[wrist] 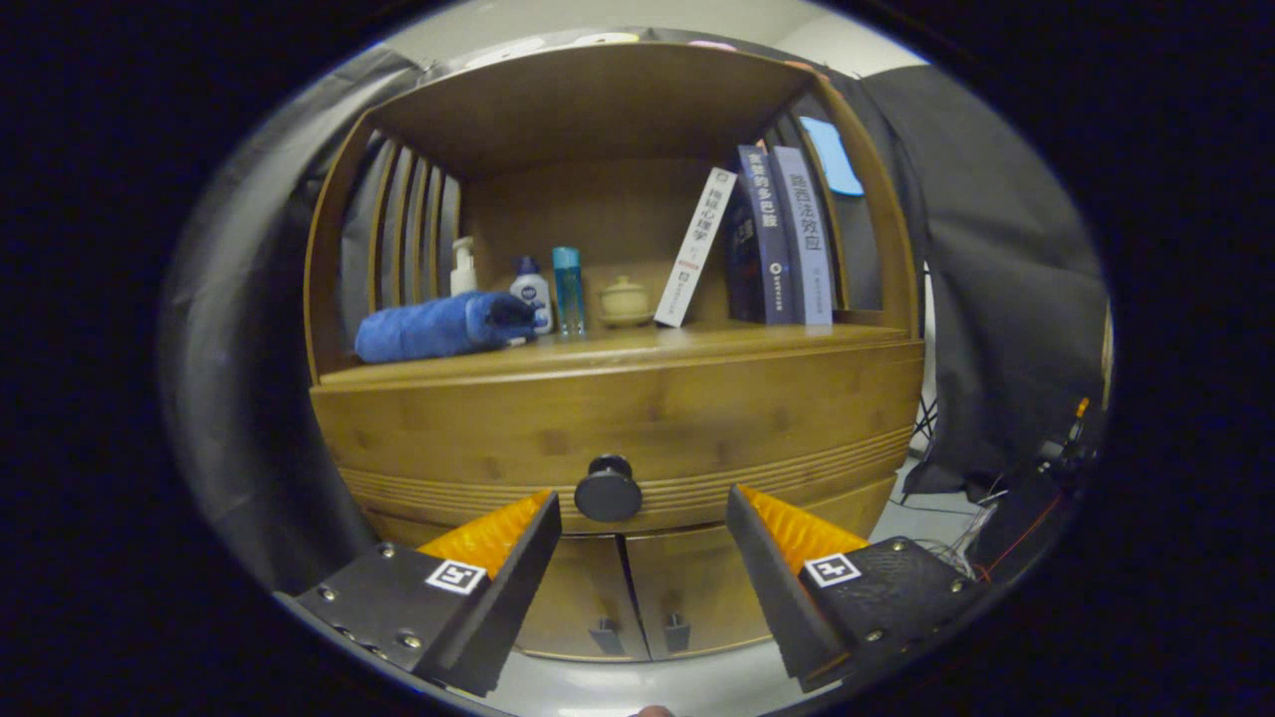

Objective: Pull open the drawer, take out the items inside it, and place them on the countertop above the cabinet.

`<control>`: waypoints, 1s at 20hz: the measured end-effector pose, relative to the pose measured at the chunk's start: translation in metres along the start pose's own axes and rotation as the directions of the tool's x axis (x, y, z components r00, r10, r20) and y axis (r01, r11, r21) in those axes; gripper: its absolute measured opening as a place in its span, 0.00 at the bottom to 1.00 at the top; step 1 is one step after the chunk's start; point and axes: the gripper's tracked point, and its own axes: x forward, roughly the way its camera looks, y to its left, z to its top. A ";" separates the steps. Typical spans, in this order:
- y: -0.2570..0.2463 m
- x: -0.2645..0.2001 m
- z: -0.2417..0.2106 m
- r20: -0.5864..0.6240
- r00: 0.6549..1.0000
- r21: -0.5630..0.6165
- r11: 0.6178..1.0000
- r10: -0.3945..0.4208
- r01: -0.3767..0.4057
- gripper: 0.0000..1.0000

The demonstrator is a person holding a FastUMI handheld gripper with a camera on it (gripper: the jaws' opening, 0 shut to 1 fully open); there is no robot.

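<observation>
The drawer (618,438) is shut, its front flush with the cabinet (558,597), so the step in hand looks to be getting hold of the round dark knob (608,489) at the middle of the drawer front. To do that well, I would say the claw (642,508) wants to go straight ahead until the knob sits well between the fingers, then close on the knob's neck or rim with both sides pressing evenly, and pull level and straight back. A pull off to one side would likely make the drawer bind or let the knob slip out.

The knob lies just ahead of the fingers and between them, a little nearer the left finger than the right, so a small shift to the left would centre it. The fingers stand wide apart and hold nothing; neither touches the knob or the wood.

Below the drawer, two small cabinet doors (637,597) with little handles show between the fingers. Above it runs the countertop (697,344), where the drawer's things are meant to go. It already carries a rolled blue towel (438,326), a few small bottles (543,289), a little lidded pot (625,300) and some books (767,239), one of them leaning. What is in the drawer cannot be seen while it is closed.
</observation>
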 end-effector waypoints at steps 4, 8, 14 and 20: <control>0.004 0.020 -0.012 -0.015 1.000 -0.054 0.999 -0.002 0.001 0.95; 0.006 0.041 -0.029 -0.062 0.998 -0.071 0.997 0.006 -0.010 0.71; 0.006 0.048 -0.039 -0.045 0.999 -0.055 0.998 0.019 -0.022 0.52; 0.019 0.036 -0.003 0.067 0.996 -0.059 0.997 0.058 -0.055 0.54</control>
